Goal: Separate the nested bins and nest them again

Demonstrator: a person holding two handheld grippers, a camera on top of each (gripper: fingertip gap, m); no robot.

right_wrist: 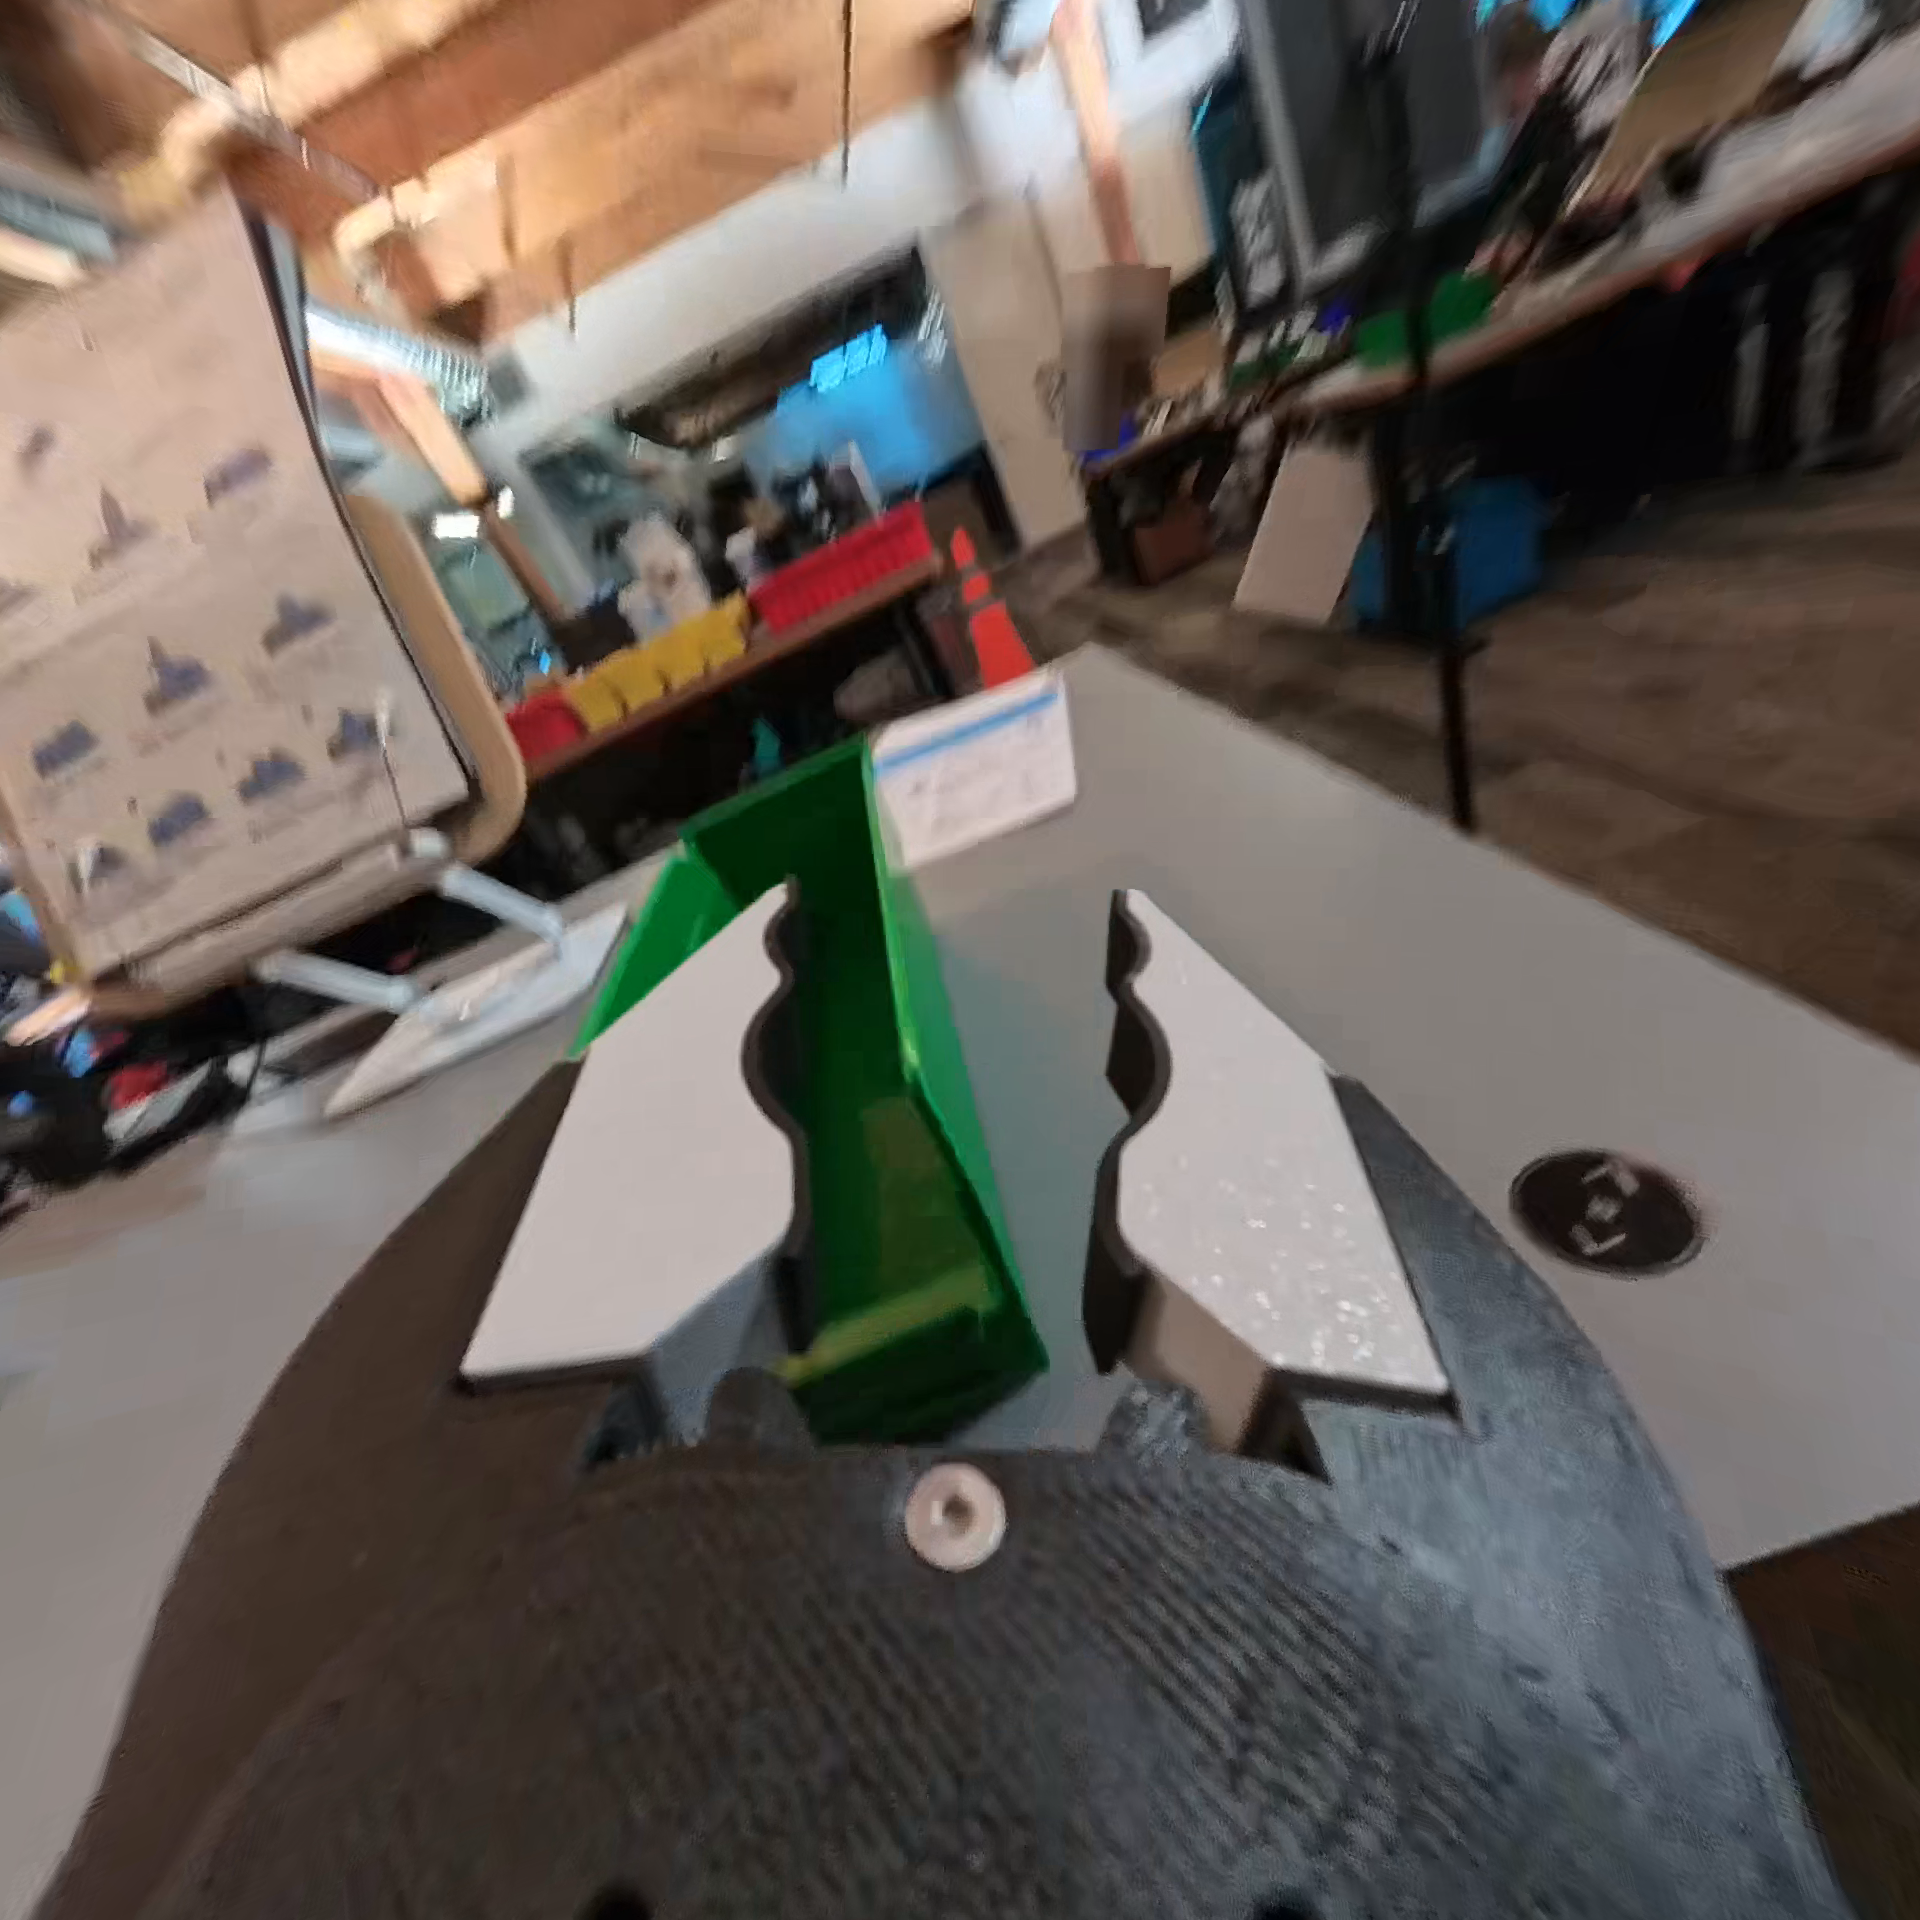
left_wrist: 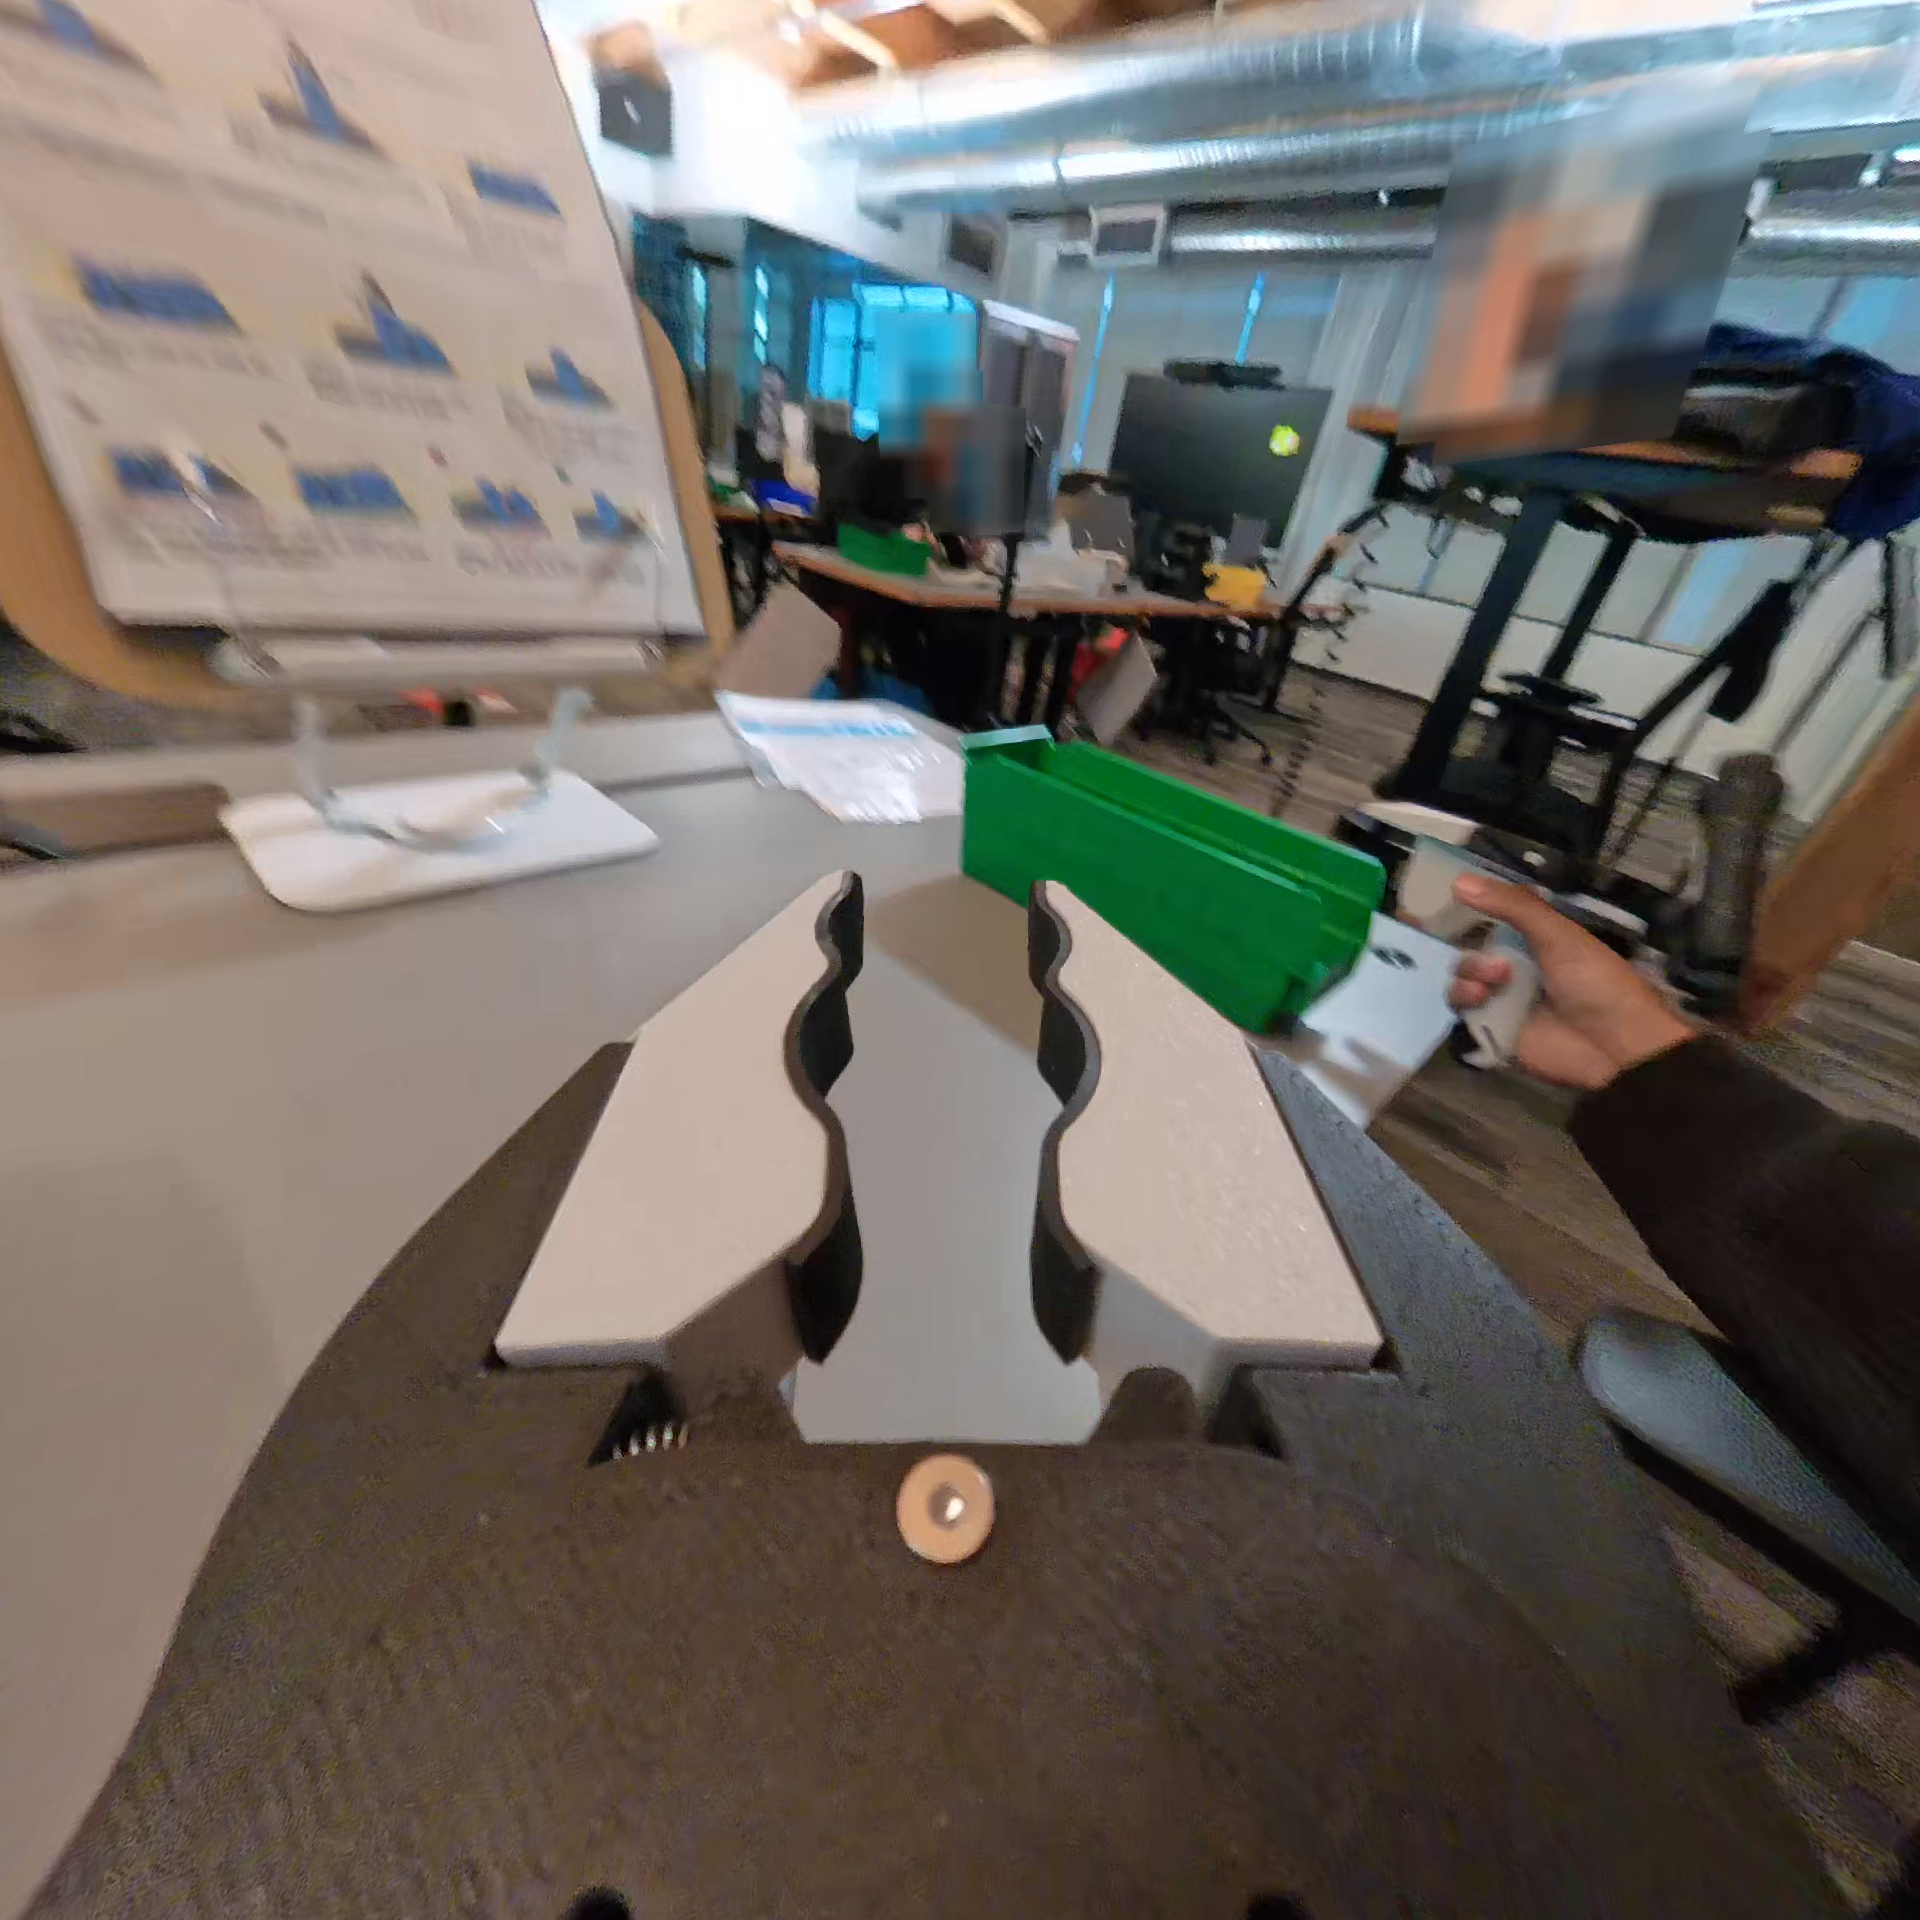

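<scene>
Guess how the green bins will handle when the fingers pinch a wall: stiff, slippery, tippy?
The green bins look like rigid thin-walled plastic, so probably stiff and light. The glossy inside wall suggests a smooth grip surface that may slip. Long and narrow, they would likely swing or tilt if pinched at one end.

Lighting: we note bright, even indoor light, windows glowing blue at the back. Shadows: soft, faint on the counter [left_wrist: 312, 1039]. Blur: we find motion smear in both views, heavier in the right wrist view. Distortion: wide-angle bending at edges. Sharpest: the near tool [right_wrist: 951, 914] fingers.
</scene>
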